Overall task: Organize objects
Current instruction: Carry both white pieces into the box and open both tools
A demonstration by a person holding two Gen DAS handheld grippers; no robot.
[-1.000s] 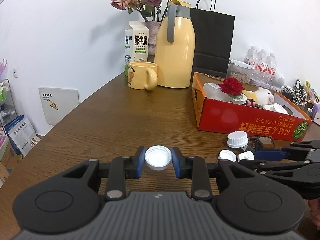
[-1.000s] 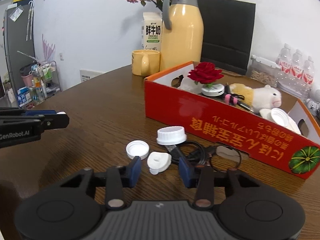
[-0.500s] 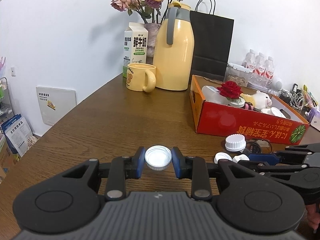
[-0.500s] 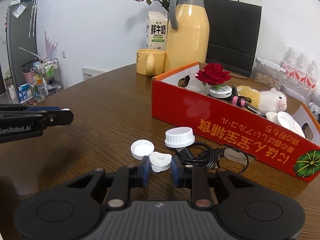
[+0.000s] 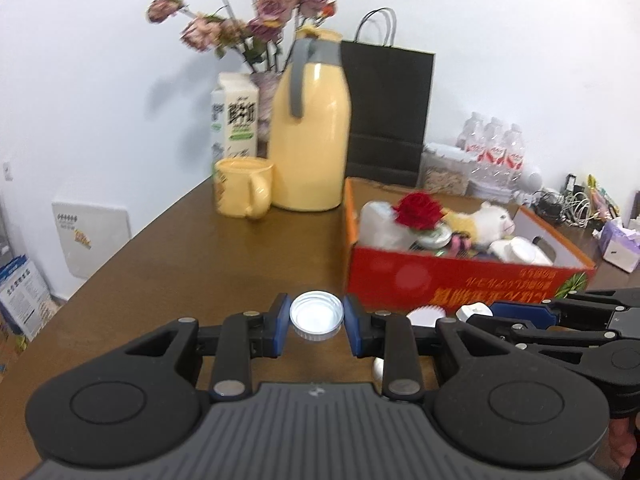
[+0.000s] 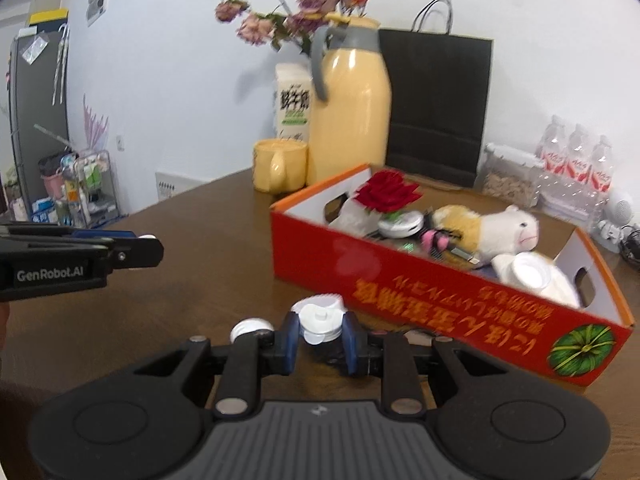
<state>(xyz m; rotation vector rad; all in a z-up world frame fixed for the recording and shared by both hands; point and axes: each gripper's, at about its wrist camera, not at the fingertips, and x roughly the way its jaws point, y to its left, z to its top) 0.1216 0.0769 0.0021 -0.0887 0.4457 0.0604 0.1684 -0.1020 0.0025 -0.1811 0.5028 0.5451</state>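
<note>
My left gripper (image 5: 316, 319) is shut on a white round bottle cap (image 5: 316, 316), hollow side up, held above the brown table (image 5: 180, 264). My right gripper (image 6: 320, 334) is shut on a small white flip-top cap (image 6: 320, 322), also lifted off the table. A ribbed white cap (image 6: 318, 303) and a plain white cap (image 6: 251, 328) lie on the table just beyond and left of it. The red cardboard box (image 6: 440, 292) stands ahead and to the right, holding a red rose (image 6: 386, 192), a plush toy (image 6: 486, 226) and white lids. From the right wrist view, the left gripper (image 6: 150, 246) shows at the left edge.
A yellow thermos jug (image 5: 308, 136), a yellow mug (image 5: 242, 192), a milk carton (image 5: 234, 114), a flower vase and a black paper bag (image 5: 386, 108) stand at the table's back. Water bottles (image 5: 494, 148) and cables sit at the far right. A black cable lies by the box front.
The right gripper closed on the flip-top cap and lifted it off the table. Both grippers rose and moved toward the red box, the left one still holding its cap.
</note>
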